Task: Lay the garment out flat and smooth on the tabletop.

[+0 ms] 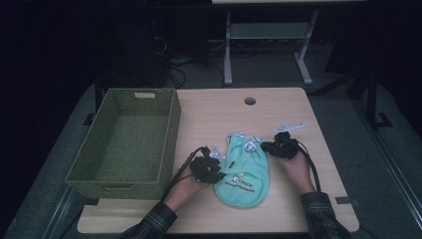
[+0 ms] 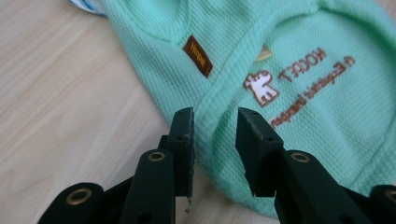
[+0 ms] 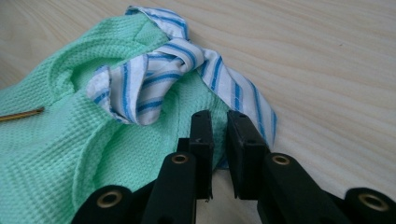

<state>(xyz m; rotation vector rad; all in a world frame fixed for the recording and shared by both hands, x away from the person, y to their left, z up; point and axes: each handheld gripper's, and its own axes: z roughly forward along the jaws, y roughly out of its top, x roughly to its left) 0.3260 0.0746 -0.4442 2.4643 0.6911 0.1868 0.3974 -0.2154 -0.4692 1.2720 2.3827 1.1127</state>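
The left hand-held gripper (image 2: pixel 215 119) has its jaws a moderate way apart, poised over the lower edge of the mint-green garment (image 2: pixel 289 93); green fabric shows in the gap, yet the pads do not press on it. The right hand-held gripper (image 3: pixel 219 122) stands at a narrow gap beside the blue-and-white striped collar (image 3: pixel 163 70) at the garment's top end, with nothing pinched between the jaws.

The one garment lies flat on the desk (image 1: pixel 209 114), near the person's edge and right of the basket, between the two hand-held grippers. It bears one brown label (image 2: pixel 197 56) and one printed logo (image 2: pixel 294 84). One woven green basket (image 1: pixel 166 144) stands on the desk's left side. Two hands hold two hand-held grippers.
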